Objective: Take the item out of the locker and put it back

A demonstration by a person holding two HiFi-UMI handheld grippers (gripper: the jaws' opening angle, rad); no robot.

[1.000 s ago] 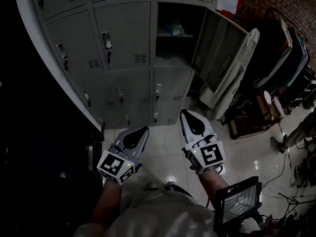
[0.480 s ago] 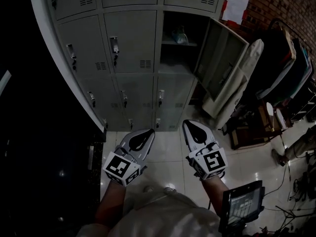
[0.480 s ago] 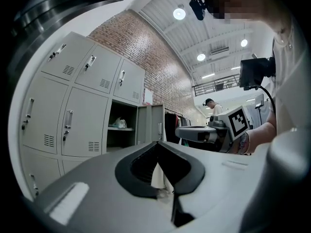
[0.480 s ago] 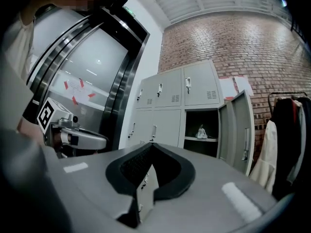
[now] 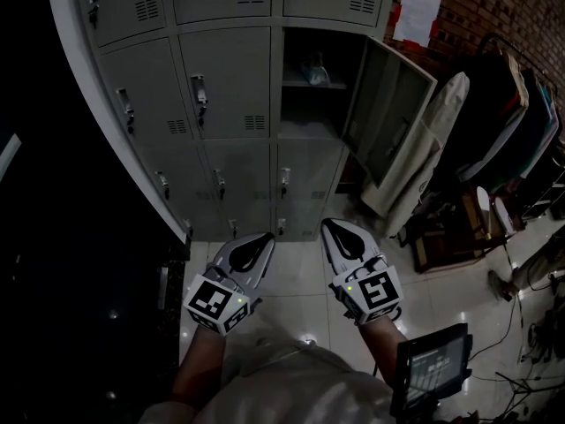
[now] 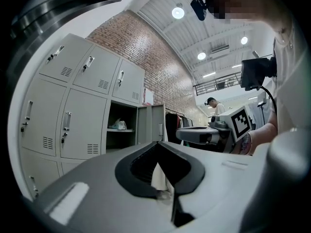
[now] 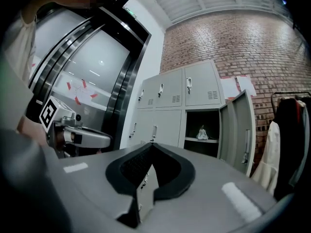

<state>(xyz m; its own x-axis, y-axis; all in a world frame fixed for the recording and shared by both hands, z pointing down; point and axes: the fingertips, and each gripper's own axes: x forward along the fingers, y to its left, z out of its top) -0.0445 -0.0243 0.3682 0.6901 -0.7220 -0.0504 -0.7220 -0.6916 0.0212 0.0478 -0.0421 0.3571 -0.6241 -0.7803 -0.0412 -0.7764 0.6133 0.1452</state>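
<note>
L tongs [image 5: 258, 239] and R tongs [image 5: 332, 226] are held out level, side by side but apart, over a pale tiled floor [image 5: 291, 268]. Both point twd the grey locker bank [image 5: 221, 87], well short of it and touching nothing. In the left gripper view the L tongs [image 6: 156, 144] have jaws pressed together at the tips, nothing btwn them. Same in the right gripper view: R tongs [image 7: 151, 143] closed tight, empty.

The item [image 5: 316, 71] sits inside the one open locker compartment [image 5: 305, 117], on its shelf [image 5: 296, 86] in the upper part. It's pale and crumpled, maybe a small plastic bag or wrapped pkg; too small to tell more. The item [image 6: 118, 125] shows in the left gripper view too, and the item [image 7: 201, 132] in the right one, alone on that shelf. The compartment door [image 5: 393, 113] is swung wide to the head view's right. Neighbouring doors are all closed.

A white garment [image 5: 433, 148] hangs just beside the open door. Behind it is a brick wall [image 5: 494, 7] w/ papers [image 5: 415, 11] stuck on it.
</note>
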